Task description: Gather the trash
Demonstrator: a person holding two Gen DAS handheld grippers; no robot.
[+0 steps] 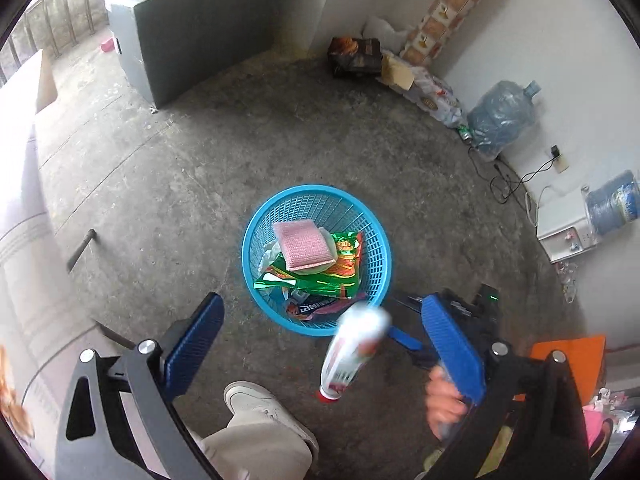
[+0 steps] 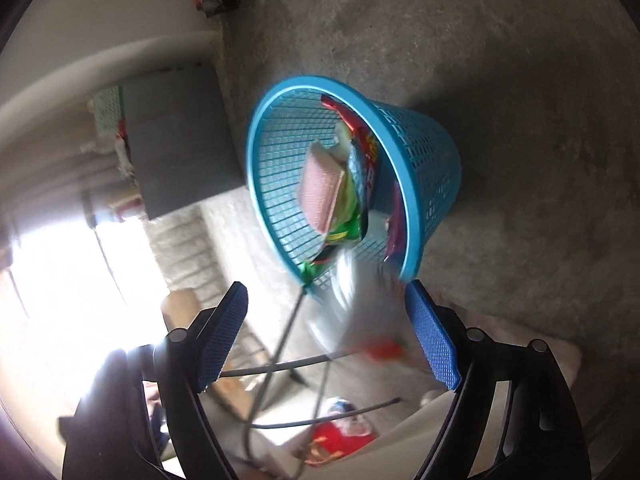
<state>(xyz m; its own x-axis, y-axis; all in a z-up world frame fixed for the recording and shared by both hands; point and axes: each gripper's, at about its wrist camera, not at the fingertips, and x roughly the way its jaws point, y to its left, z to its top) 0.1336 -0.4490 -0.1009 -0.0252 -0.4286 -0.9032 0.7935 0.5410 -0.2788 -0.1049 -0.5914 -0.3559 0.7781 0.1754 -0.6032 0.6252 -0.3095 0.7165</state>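
Note:
A blue mesh basket [image 1: 376, 216] stands on the concrete floor and holds a pink sponge [image 1: 306, 244] and green and red snack wrappers [image 1: 340, 272]. A white bottle with a red cap [image 1: 354, 354], blurred, is in the air between my left gripper's open fingers [image 1: 320, 336], touching neither, just short of the basket's near rim. In the right wrist view the same bottle [image 2: 360, 312] is a blur between my open right gripper [image 2: 328, 320] and the basket [image 2: 424, 160]. The right gripper's blue fingers also show in the left wrist view [image 1: 404, 338].
A grey cabinet [image 1: 192, 36] stands at the back. Bags and boxes [image 1: 356, 56], two water jugs [image 1: 500, 120], cables and a white appliance [image 1: 568, 232] line the right wall. My shoe [image 1: 260, 404] is below the bottle. A dark rod [image 1: 80, 250] lies left.

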